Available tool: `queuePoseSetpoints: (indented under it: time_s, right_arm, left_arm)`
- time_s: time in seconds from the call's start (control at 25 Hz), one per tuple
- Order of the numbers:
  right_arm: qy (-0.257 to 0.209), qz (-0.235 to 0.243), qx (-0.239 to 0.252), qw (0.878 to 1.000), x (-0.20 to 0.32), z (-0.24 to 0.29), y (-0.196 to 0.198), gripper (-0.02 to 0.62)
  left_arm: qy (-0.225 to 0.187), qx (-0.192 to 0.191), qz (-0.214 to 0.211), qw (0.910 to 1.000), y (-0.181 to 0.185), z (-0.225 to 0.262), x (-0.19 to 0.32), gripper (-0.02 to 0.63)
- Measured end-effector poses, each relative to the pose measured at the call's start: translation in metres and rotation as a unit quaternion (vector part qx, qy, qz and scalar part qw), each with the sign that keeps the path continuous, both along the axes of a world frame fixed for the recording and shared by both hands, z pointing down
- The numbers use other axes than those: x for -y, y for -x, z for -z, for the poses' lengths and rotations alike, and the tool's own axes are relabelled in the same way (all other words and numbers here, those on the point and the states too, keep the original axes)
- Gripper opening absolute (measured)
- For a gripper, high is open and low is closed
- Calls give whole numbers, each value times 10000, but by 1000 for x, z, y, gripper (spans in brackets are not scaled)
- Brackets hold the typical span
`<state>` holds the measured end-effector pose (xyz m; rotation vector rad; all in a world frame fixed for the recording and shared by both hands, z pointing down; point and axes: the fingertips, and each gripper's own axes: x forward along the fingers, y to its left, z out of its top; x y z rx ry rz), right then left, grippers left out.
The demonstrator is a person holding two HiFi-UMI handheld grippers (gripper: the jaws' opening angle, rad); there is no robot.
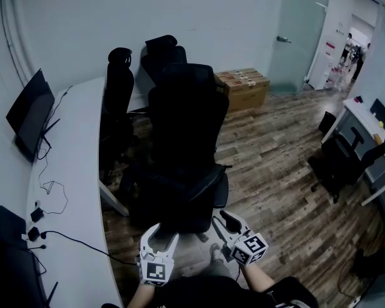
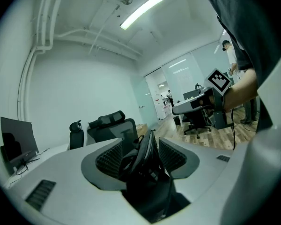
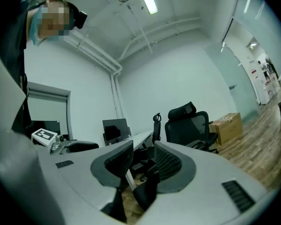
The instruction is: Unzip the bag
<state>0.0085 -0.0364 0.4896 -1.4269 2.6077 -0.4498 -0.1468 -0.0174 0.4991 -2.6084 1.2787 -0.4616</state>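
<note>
Left gripper: fingers released, held apart, nothing grasped
Right gripper: fingers released, held apart, nothing grasped
Chair: black, seen at 12 o'clock of both grippers
Bag: cannot be told apart from the dark chair
Desk: white, at 9 o'clock, monitor carried

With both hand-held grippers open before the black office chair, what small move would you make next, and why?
I would probably ease both toward the seat of the black office chair: the left hand-held gripper and right hand-held gripper stand open and empty, and no bag shows clearly.
</note>
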Motion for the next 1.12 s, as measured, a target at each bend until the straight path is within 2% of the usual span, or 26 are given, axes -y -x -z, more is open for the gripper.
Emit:
queuePoseSetpoints:
  time_s: [0.24,0.36,0.56,0.64,0.76,1.12]
  right_arm:
    - [52,-3,-417,9991,-35,-12,21,121]
    - [-14,-92,-594,9982,-50,-10,27,116]
    - [-141,-124,-794,9967,-72,-10,33,70]
    - [-101,-127,-800,9967,-80,-9,36,63]
    - [-41,-133,-850,9963,-89,-13,38,58]
    - [244,-257,-970,9947,-113,-13,36,54]
  left_arm:
    - [-18,-172,-186,9997,4,7,-29,249]
    - [-72,-196,-311,9993,5,7,-44,195]
    - [-116,-227,-388,9989,10,8,-66,114]
    - [-125,-400,-408,9983,9,15,-74,78]
    - [-51,-624,-418,9972,9,18,-82,58]
    - [181,-716,-396,9965,24,20,-98,29]
